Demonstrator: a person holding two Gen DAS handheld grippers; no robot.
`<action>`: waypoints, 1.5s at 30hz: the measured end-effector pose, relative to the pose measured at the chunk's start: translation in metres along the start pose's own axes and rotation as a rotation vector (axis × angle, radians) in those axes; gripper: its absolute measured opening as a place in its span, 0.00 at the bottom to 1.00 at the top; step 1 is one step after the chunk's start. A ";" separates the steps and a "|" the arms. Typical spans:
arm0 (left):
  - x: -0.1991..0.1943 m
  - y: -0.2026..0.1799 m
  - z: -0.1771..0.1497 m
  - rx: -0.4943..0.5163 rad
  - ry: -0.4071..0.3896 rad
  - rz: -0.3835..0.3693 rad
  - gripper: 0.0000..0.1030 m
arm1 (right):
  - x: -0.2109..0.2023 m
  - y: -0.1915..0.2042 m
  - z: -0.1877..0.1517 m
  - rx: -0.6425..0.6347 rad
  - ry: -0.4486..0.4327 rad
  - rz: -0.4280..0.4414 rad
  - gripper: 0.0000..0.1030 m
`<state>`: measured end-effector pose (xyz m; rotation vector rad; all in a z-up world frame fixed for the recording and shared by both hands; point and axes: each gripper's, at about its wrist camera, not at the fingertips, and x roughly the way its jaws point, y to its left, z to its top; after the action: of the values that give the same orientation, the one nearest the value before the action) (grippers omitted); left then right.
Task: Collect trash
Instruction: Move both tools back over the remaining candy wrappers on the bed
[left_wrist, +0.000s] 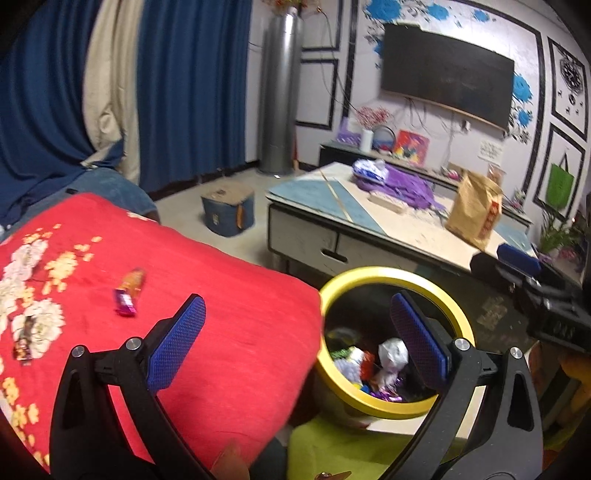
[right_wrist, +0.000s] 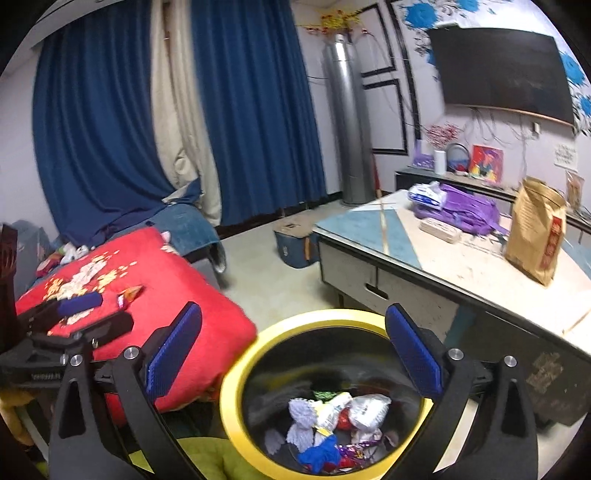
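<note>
With both grippers — left gripper (left_wrist: 295, 332) and right gripper (right_wrist: 293, 354) — spread and empty by the yellow-rimmed bin (right_wrist: 236, 373), we risk the pink wrapper (left_wrist: 127, 293) on the red blanket (left_wrist: 229, 302) slipping — thin film on soft cloth.

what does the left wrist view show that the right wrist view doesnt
Only the left wrist view shows the dark wrapper at the red blanket's near-left edge and the green bag on the wall. Only the right wrist view shows the blue scrap in the bin and the clutter at the blanket's far end. Both show the yellow-rimmed bin, the orange-and-purple wrapper and the brown paper bag.
</note>
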<state>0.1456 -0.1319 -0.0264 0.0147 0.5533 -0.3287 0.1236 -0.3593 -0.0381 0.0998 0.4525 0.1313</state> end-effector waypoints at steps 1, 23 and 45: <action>-0.003 0.004 0.000 -0.005 -0.010 0.011 0.89 | 0.001 0.006 0.001 -0.012 0.000 0.012 0.94; -0.060 0.124 0.003 -0.159 -0.136 0.370 0.89 | 0.043 0.151 0.031 -0.151 -0.003 0.245 0.94; -0.058 0.245 -0.034 -0.422 0.008 0.499 0.89 | 0.170 0.246 0.007 -0.198 0.278 0.329 0.76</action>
<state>0.1576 0.1208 -0.0431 -0.2502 0.5979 0.2778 0.2522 -0.0922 -0.0737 -0.0411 0.6961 0.5163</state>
